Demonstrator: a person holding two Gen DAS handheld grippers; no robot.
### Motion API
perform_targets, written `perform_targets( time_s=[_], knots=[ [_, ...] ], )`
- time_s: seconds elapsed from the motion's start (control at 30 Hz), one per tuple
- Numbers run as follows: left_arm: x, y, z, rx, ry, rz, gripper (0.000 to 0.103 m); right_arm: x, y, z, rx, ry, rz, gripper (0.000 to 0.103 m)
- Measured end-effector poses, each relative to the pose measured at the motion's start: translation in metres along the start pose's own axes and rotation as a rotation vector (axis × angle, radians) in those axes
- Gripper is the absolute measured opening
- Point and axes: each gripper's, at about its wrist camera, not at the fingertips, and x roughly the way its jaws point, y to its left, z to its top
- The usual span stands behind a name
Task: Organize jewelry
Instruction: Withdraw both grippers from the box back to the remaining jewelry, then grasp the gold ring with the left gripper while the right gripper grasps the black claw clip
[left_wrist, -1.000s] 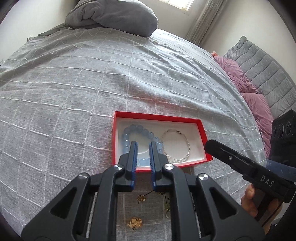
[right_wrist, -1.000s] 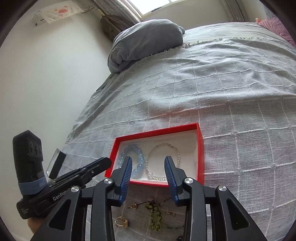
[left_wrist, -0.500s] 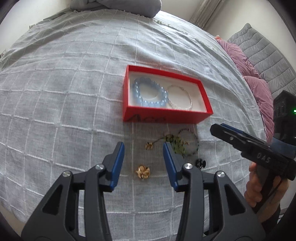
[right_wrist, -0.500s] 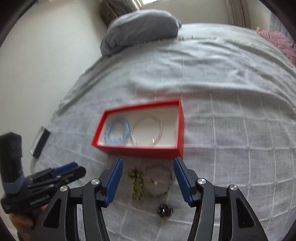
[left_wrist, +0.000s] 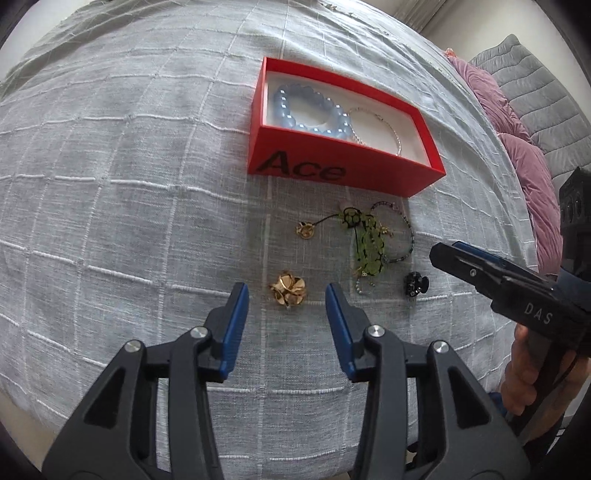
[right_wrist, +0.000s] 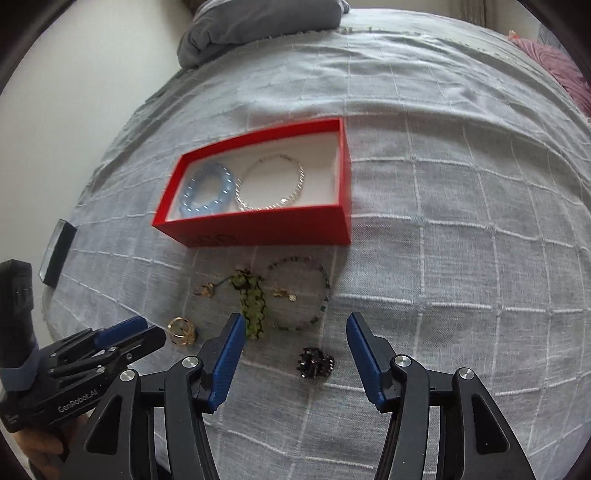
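A red box (left_wrist: 325, 173) (right_wrist: 266, 230) lies on the grey bedspread and holds a blue bead bracelet (left_wrist: 306, 110) (right_wrist: 207, 192) and a silver chain bracelet (left_wrist: 380, 125) (right_wrist: 271, 182). In front of it lie a gold flower ring (left_wrist: 287, 288) (right_wrist: 181, 330), a small gold charm (left_wrist: 305, 229), a green bead piece (left_wrist: 369, 243) (right_wrist: 251, 302), a dark bead bracelet (left_wrist: 402, 236) (right_wrist: 306, 291) and a black clip (left_wrist: 415, 283) (right_wrist: 316, 363). My left gripper (left_wrist: 287, 295) is open, its fingers either side of the gold ring. My right gripper (right_wrist: 295, 325) is open above the black clip.
A grey pillow (right_wrist: 258, 22) lies at the head of the bed. Pink cushions (left_wrist: 517, 122) and a grey quilted cushion (left_wrist: 546, 88) sit at the right side. A small dark box (right_wrist: 57, 254) lies near the bed's left edge.
Both grippers have drawn back from the red box and opened wide. The left one now frames the gold ring; the right one is over the loose pieces.
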Motion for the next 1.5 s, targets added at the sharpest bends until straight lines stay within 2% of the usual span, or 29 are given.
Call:
perform_targets(
  time_s=[0.13, 0.33, 0.63, 0.7, 0.77, 0.83, 0.97, 1.0, 1.13, 1.2, 1.37, 1.4, 1.43, 1.5],
  knots=[
    [0.01, -0.001, -0.001, -0.027, 0.042, -0.001, 0.045, 0.009, -0.002, -0.006, -0.031, 0.066, -0.034, 0.058],
    [0.015, -0.003, -0.001, -0.051, 0.043, 0.004, 0.045, 0.034, 0.005, -0.018, -0.062, 0.177, -0.054, 0.058],
    [0.013, -0.001, 0.002, -0.052, 0.024, 0.013, 0.045, 0.033, 0.003, -0.023, -0.071, 0.162, -0.084, 0.048],
    [0.015, -0.003, 0.002, -0.047, 0.021, 0.015, 0.045, 0.036, 0.004, -0.024, -0.078, 0.165, -0.087, 0.043],
    [0.017, -0.005, 0.001, -0.046, 0.02, 0.017, 0.039, 0.04, 0.007, -0.026, -0.092, 0.167, -0.102, 0.037],
    [0.021, -0.007, 0.002, -0.048, 0.026, 0.024, 0.019, 0.041, 0.011, -0.028, -0.113, 0.162, -0.125, 0.027],
    [0.018, -0.008, 0.003, -0.049, -0.004, 0.044, 0.013, 0.039, 0.02, -0.03, -0.114, 0.141, -0.1, 0.026],
    [0.016, -0.008, 0.003, -0.049, -0.012, 0.048, 0.004, 0.038, 0.021, -0.029, -0.117, 0.134, -0.1, 0.026],
    [0.007, -0.007, 0.003, -0.042, -0.044, 0.033, 0.004, 0.031, 0.021, -0.027, -0.121, 0.122, -0.084, 0.026],
    [0.001, -0.005, 0.003, -0.036, -0.064, 0.046, 0.004, 0.03, 0.021, -0.027, -0.12, 0.121, -0.079, 0.026],
    [0.001, 0.001, 0.005, -0.041, -0.051, 0.047, 0.006, 0.031, 0.016, -0.021, -0.117, 0.111, -0.067, 0.026],
    [0.001, 0.002, 0.005, -0.043, -0.045, 0.048, 0.015, 0.03, 0.016, -0.021, -0.116, 0.11, -0.064, 0.026],
    [0.0, 0.002, 0.006, -0.05, -0.043, 0.045, 0.029, 0.029, 0.017, -0.021, -0.115, 0.109, -0.063, 0.026],
    [0.0, -0.001, 0.006, -0.058, -0.052, 0.039, 0.045, 0.027, 0.015, -0.022, -0.114, 0.108, -0.06, 0.026]
  ],
)
